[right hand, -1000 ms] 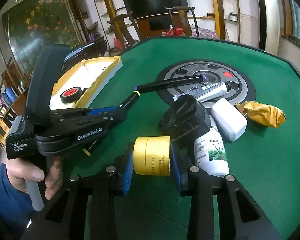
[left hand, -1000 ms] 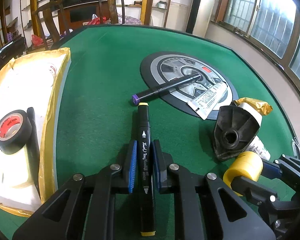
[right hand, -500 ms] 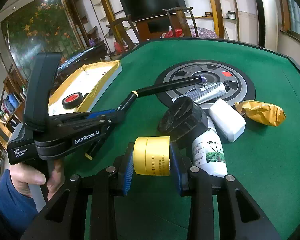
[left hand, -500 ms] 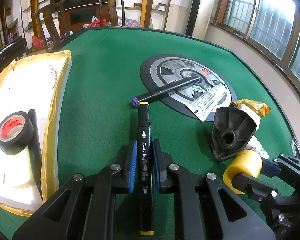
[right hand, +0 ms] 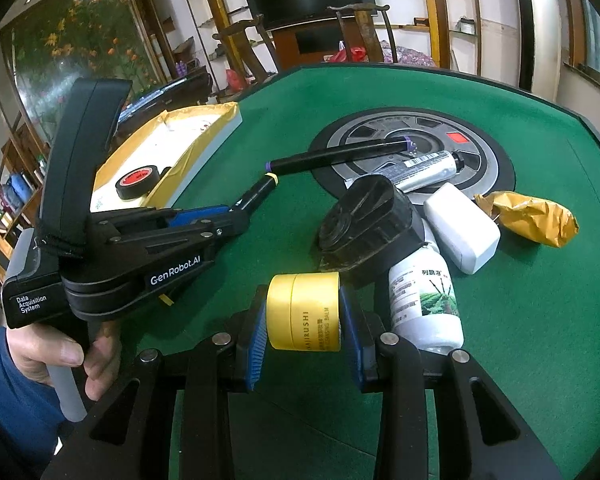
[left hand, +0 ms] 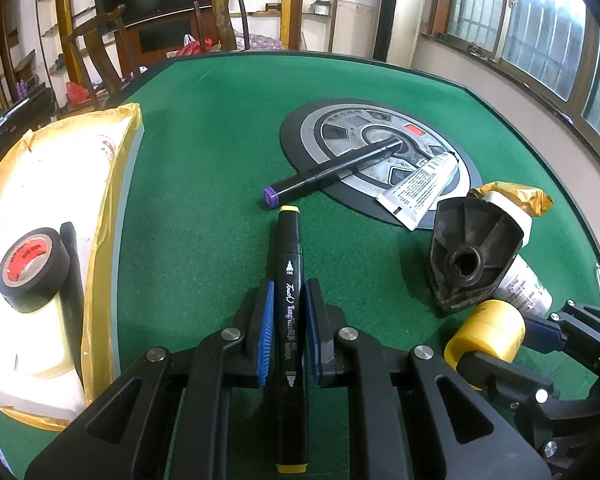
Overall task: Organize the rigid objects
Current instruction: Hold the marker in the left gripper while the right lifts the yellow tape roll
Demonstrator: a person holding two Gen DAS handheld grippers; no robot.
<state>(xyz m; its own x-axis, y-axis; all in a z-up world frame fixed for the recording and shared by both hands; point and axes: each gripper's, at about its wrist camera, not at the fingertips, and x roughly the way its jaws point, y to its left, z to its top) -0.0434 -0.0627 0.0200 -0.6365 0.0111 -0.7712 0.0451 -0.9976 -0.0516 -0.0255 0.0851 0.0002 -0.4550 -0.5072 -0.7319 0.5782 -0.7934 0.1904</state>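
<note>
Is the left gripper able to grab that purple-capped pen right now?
Probably not yet: the left gripper is already shut on the yellow-capped marker. The purple-capped pen lies just ahead on bare felt, unblocked, so it looks reachable once the marker is set down.

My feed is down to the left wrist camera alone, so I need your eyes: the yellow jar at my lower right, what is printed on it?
Observer: In the right wrist view the yellow jar, clamped in the right gripper, bears lettering that ends "...AJIRUSHI"; the smaller line beside it is too fine to read.
Operator: The white bottle behind the black cone-shaped part, what is on its label?
Observer: The white bottle shows Chinese characters above a picture of green plants.
Operator: And the far end of the purple-capped marker?
Observer: The purple-capped marker carries a second purple cap there, lying on the round grey plate.
</note>
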